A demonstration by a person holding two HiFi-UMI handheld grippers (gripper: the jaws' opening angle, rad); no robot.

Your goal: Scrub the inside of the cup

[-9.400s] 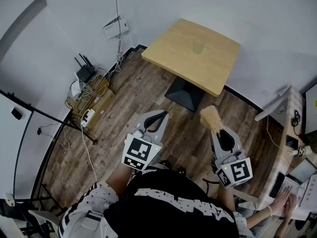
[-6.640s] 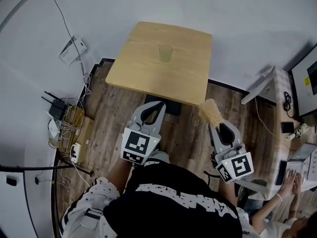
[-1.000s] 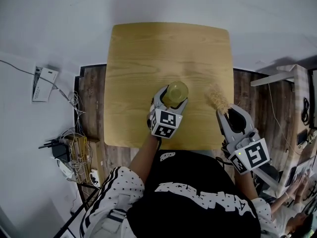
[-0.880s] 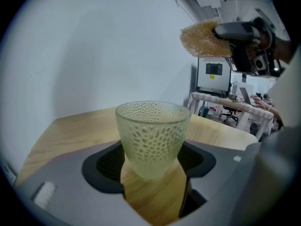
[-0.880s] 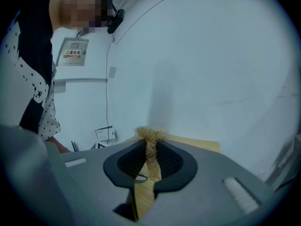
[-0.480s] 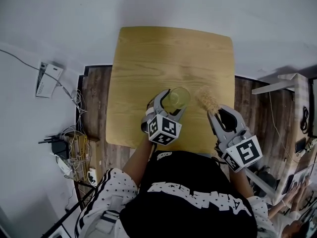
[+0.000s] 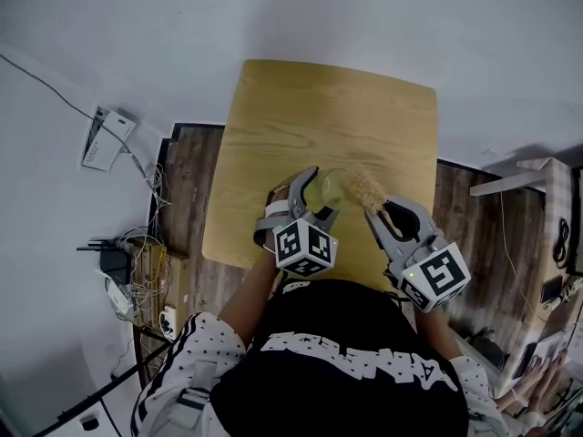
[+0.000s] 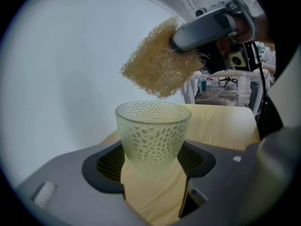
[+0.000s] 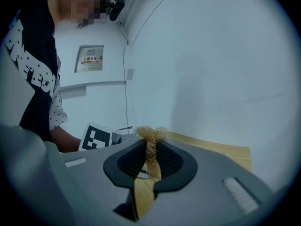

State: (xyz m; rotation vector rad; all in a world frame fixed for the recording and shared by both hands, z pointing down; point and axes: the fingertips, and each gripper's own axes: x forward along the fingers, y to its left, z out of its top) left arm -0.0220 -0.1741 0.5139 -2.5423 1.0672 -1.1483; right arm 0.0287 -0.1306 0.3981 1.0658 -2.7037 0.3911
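At the table [image 7: 301, 107], our left gripper [image 7: 322, 195] clamps the cup [image 8: 153, 135]
Our right gripper [image 7: 375, 215] pinches the scrubber [image 8: 157, 67] above it

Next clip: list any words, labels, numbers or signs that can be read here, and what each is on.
No text reads cleanly.
Wall panel: small label, too blurred to read.
Shirt: white lettering, upside down and warped, not legible.
Cubes on the left gripper and right gripper: square markers only, no words.
Cup and scrubber: no print.
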